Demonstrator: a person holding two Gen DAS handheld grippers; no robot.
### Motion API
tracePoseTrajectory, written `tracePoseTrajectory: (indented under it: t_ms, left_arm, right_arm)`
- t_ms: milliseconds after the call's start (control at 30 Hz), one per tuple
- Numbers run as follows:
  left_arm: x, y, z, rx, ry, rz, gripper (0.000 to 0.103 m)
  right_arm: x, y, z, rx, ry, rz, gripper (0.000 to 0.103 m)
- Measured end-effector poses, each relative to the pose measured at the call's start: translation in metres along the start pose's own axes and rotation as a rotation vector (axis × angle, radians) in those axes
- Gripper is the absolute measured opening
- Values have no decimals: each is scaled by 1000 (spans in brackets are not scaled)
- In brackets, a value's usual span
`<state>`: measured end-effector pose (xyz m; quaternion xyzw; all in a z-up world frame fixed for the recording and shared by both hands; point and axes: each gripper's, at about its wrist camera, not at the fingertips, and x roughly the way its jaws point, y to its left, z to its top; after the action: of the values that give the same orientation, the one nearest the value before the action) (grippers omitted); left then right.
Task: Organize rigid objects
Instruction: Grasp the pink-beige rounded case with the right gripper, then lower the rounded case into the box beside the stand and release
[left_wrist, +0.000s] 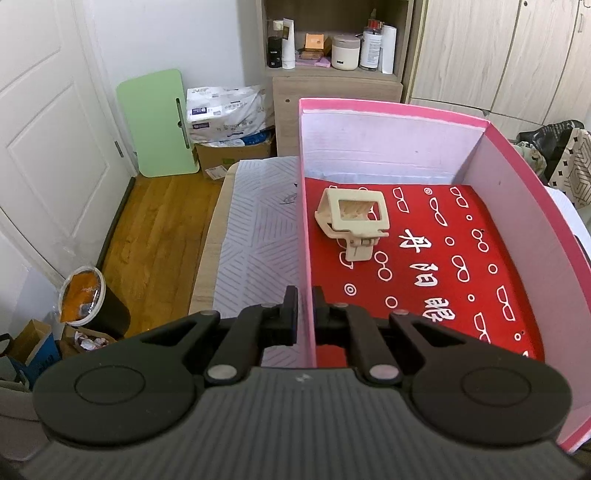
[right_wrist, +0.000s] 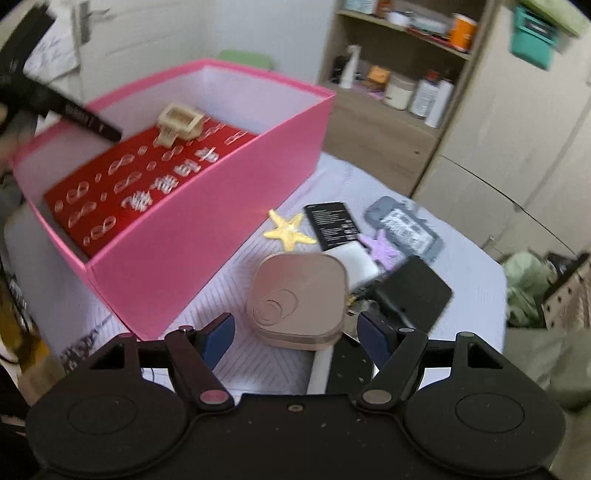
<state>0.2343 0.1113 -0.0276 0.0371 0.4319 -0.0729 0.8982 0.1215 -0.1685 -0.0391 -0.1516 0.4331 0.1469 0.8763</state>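
My left gripper (left_wrist: 303, 310) is pinched onto the near side wall of the pink box (left_wrist: 391, 110), one finger outside and one inside, so it's clamped right on the cardboard edge. Inside the box there's a red cloth (left_wrist: 461, 266) with white glasses doodles and characters covering the bottom, and a beige clip (left_wrist: 352, 218) sitting on it toward the far left corner, tilted a bit. The box sits on a table (left_wrist: 255, 221) with a pale striped cover.

My right gripper (right_wrist: 295, 334) has its fingers spread wide apart, hovering low over the table just in front of a tan case (right_wrist: 297, 295) with rounded corners. The case sits between the fingertips' line and beyond, not touched as far as I can see. It's just beside the box's outer wall.

Past the case there's a little pile: a yellow starfish (right_wrist: 290, 230) near the box, a black card (right_wrist: 334, 225) with white print beside it, a purple starfish (right_wrist: 380, 249), a grey packet (right_wrist: 404, 225) behind that, and a black slab (right_wrist: 412, 293) to the right of the case. The view's blurry, so finer detail on those is a no-go.
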Motion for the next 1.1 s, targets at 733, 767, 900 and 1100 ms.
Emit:
tracePoseTrajectory:
  t_ms: [733,767,900,1100]
  left_arm:
    - [-2,-1,-1,6,-7,10,7]
    - [-2,-1,0,7,-8,9,7]
    - [-2,0,0,-1,-8,-1,7]
    - [-2,4,0,-25,-12,-26,6]
  right_arm:
    - [34,-15,14,116,-22,33,79]
    - [31,-18,15,134,-30,32,79]
    - [15,-31,21,210,-73,52,79]
    - [-12,-46,38,262,-144,94,79]
